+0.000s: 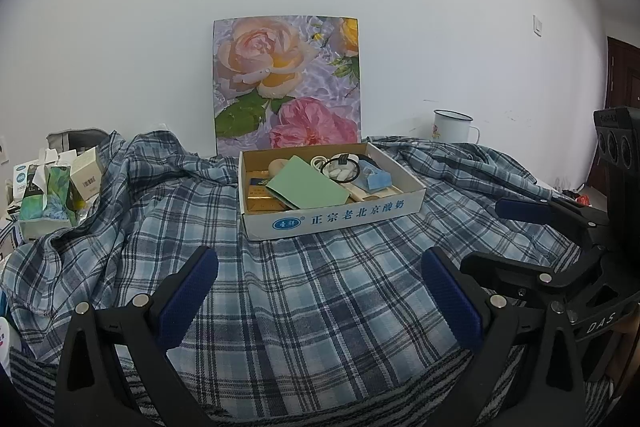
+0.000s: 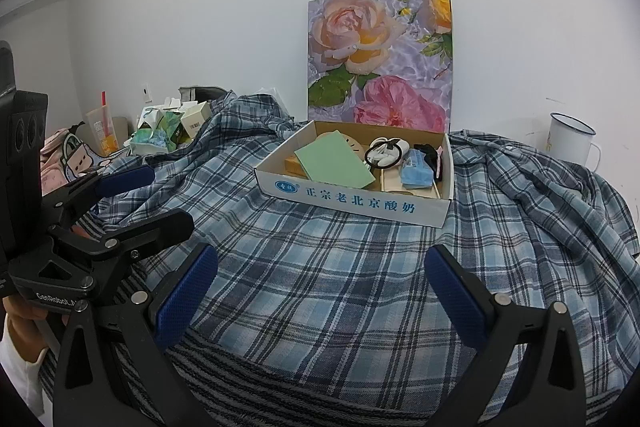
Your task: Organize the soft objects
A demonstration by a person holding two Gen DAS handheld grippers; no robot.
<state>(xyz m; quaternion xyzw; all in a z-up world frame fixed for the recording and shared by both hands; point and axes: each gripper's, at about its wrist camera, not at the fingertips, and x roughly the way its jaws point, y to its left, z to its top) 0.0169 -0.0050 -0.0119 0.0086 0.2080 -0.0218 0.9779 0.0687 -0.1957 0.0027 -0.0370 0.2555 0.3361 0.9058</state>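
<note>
A blue plaid shirt [image 1: 320, 287] [image 2: 360, 267] lies spread and rumpled over the surface, on top of a grey striped cloth [image 1: 280, 403] [image 2: 248, 379] that shows at the near edge. A shallow cardboard box [image 1: 340, 219] [image 2: 352, 203] sits on the shirt; it holds a green card, a hair tie, white pieces and a blue packet. My left gripper [image 1: 320, 267] [image 2: 170, 197] hovers open over the shirt's near part. My right gripper [image 2: 320, 263] [image 1: 482, 235] stands open just to its right. Neither holds anything.
A floral board [image 1: 286, 83] [image 2: 380, 59] leans on the white wall behind the box. A white enamel mug [image 1: 452, 127] [image 2: 570, 139] stands at the back right. Tissue packs [image 1: 48, 203] [image 2: 156, 135], small cartons and a drink cup [image 2: 102, 131] crowd the left side.
</note>
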